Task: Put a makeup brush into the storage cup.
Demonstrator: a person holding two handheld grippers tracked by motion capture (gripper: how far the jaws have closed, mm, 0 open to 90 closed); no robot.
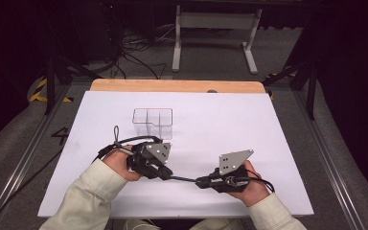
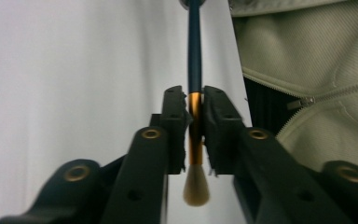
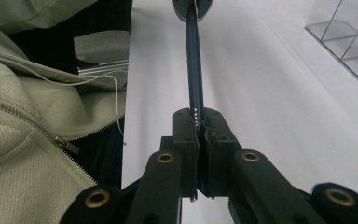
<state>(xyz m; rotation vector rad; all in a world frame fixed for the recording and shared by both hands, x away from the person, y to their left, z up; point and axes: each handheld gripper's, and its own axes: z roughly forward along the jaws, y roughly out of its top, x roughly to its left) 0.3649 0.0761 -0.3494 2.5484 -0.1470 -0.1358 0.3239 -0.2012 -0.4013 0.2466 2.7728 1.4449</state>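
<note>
1. High view: the white table [image 1: 249,124] is lit brightly and evenly from above, close to washed out, and the floor and room around it fall off to near black at the corners.
2. Shadows there are soft and short, tucked under the hands and the clear box [image 1: 153,123] — a faint glint shows on its rim.
3. Left gripper view: the jaws up close are blurred, the brush [image 2: 195,84] tip is soft, and the white surface behind is a featureless glow.
4. Right gripper view: dimmer — the brush handle carries a thin highlight, and the jacket [image 3: 23,140] edges are soft.
</note>
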